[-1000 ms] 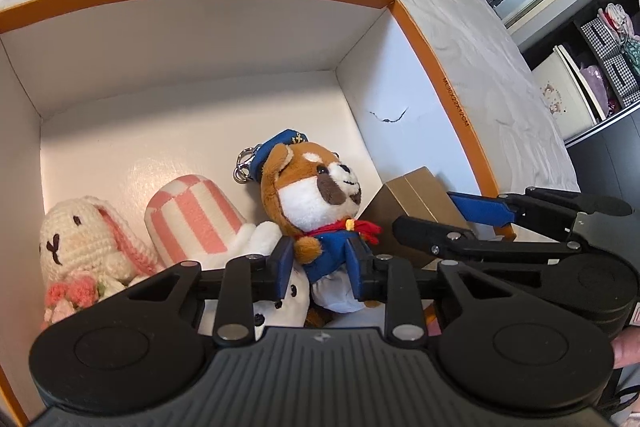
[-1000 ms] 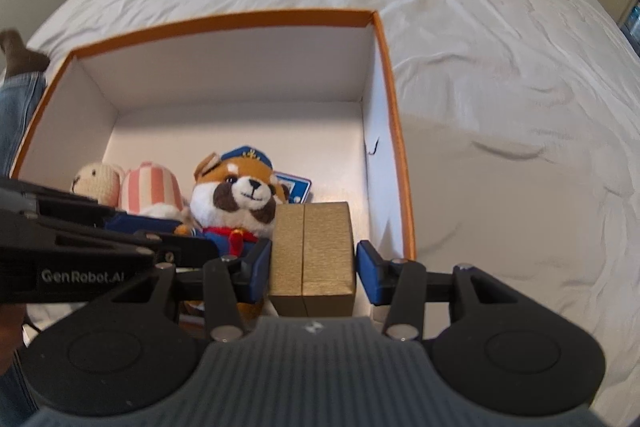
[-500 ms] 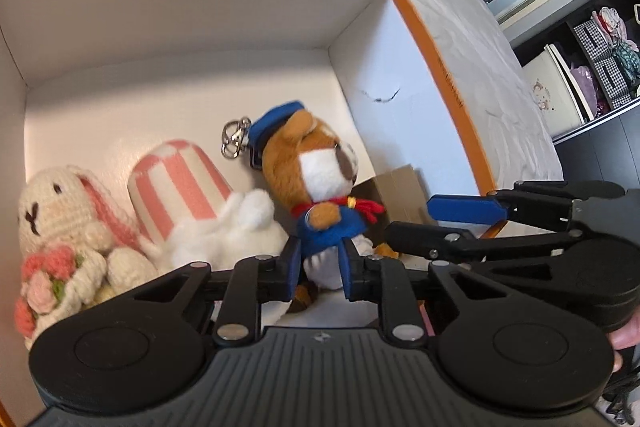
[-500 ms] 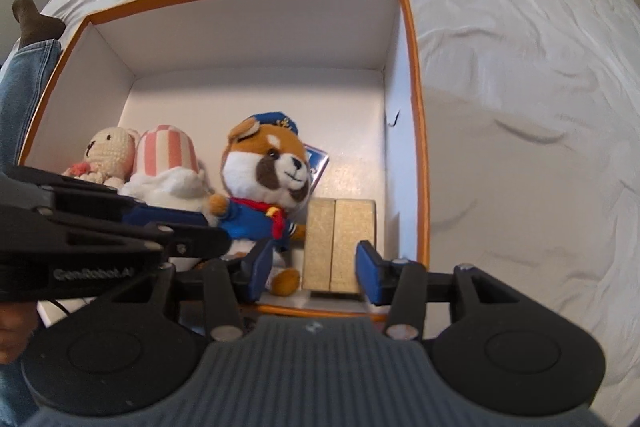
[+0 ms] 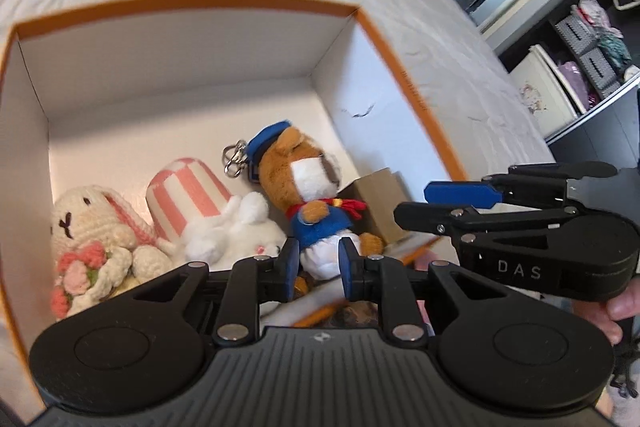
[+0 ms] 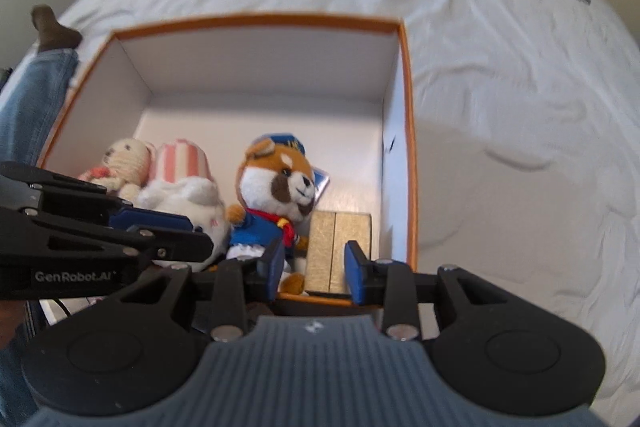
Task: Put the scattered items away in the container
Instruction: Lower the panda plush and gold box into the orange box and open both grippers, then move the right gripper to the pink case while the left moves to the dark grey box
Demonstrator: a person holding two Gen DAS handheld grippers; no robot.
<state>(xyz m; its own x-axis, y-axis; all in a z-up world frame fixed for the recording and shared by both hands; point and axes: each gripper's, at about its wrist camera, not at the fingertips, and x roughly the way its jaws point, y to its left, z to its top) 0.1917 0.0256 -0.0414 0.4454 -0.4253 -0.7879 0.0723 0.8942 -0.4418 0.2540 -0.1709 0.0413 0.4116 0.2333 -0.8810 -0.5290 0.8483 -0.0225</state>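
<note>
An orange-rimmed white box [image 5: 192, 1] [image 6: 260, 21] stands on the bed. Inside it lie a crochet bunny [image 5: 92, 227], a white plush with a pink striped hat [image 5: 188, 195], a fox plush in a blue sailor suit [image 5: 304, 183] [image 6: 276, 183] and a gold box [image 5: 376, 203] [image 6: 338, 247]. My left gripper [image 5: 319, 269] hovers above the box's near edge, nearly shut and holding nothing. My right gripper [image 6: 316, 269] hangs over the near right corner. Its jaws are closing with nothing between them, and the gold box lies below and beyond them.
Wrinkled white bedding [image 6: 500, 107] spreads all around the box. A person's leg in jeans [image 6: 36, 99] lies along the left side. Shelves with baskets [image 5: 580, 67] stand off the bed to the right. A hand [image 5: 624, 307] holds the right gripper.
Both grippers have lifted and drawn back from the box. The fox plush and the gold box stay inside. Both pairs of jaws stand narrower than before.
</note>
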